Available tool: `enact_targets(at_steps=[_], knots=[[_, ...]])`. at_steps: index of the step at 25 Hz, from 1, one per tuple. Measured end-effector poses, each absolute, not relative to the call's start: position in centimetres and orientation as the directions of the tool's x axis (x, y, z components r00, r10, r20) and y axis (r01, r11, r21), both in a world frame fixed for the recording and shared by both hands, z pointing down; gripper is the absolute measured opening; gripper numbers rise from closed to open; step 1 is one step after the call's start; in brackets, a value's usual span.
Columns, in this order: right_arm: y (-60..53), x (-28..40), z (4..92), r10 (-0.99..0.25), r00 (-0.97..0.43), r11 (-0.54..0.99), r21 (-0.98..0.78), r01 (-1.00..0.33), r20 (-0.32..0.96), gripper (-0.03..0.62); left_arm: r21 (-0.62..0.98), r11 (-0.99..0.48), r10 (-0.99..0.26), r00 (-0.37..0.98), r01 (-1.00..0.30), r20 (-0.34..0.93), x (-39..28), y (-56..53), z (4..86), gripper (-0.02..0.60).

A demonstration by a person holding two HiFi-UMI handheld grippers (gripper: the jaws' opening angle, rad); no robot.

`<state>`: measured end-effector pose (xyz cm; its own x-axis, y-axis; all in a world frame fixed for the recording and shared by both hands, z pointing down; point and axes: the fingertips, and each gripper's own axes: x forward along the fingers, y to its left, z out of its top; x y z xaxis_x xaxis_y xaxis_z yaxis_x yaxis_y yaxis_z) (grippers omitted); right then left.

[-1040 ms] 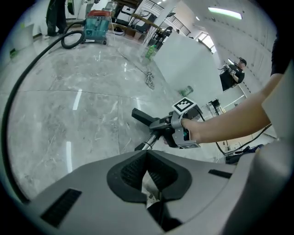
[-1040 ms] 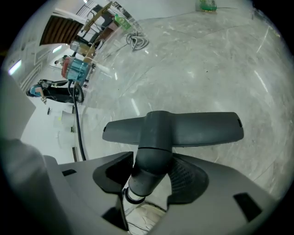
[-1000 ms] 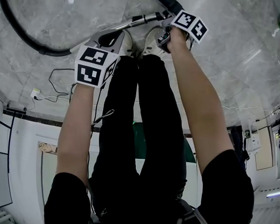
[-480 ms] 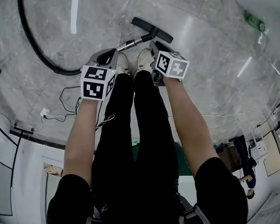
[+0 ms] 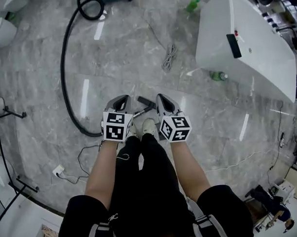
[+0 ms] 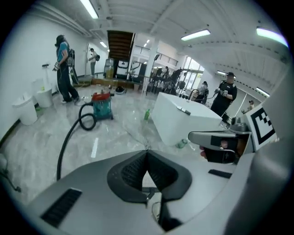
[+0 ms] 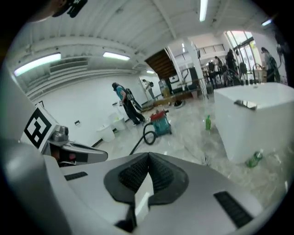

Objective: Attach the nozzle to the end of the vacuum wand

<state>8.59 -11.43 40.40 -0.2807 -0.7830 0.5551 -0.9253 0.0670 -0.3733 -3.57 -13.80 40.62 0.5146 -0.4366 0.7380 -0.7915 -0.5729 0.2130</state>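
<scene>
- The left gripper [image 5: 122, 98] has its jaws pressed together with nothing between them; its own view shows the ribbed pads meeting at the tips.
- The right gripper [image 5: 161, 96] has just been closing, and its pads now meet on nothing as well.
- The nozzle [image 5: 146, 100], a dark bar, lies on the grey marble floor [image 5: 36, 110], between the two grippers as the head view frames them and apart from both.
- It sits at the far end of the silver wand [image 5: 138, 112], which runs back toward the person's shoes [image 5: 148, 125]. The joint is too small to judge.
- Only the head view shows the nozzle and wand.
- That view also traces the black hose [image 5: 64, 70] curving across the floor.
- The gripper views look out level across the hall instead. They show the red-and-teal vacuum cleaner [image 6: 102, 104] standing upright, the white counter [image 6: 183, 121], a green bottle [image 7: 208, 122] and people [image 6: 63, 69] in the background.
- Each gripper view also catches the other gripper at its edge.
</scene>
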Motion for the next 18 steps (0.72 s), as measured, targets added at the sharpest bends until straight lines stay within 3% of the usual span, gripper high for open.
enact_targets(at_steps=[6, 12, 18], knots=[[-14.4, 10.3, 20.3, -0.927, -0.161, 0.035, -0.348, -0.937, 0.338, 0.017, 0.156, -0.629, -0.573, 0.589, -0.762, 0.57, -1.4, -18.2, 21.6, 0.011], [-13.2, 10.5, 7.2, -0.978, -0.043, -0.006, -0.233, -0.973, 0.205, 0.017, 0.016, -0.685, -0.65, 0.621, -0.729, 0.438, -0.9, -16.1, 6.0, 0.011], [-11.7, 10.9, -3.8, -0.995, -0.095, 0.083, -0.31, -0.947, 0.025, 0.015, -0.022, -0.722, -0.66, 0.679, -0.691, 0.322, 0.1, -13.9, -2.7, 0.011]])
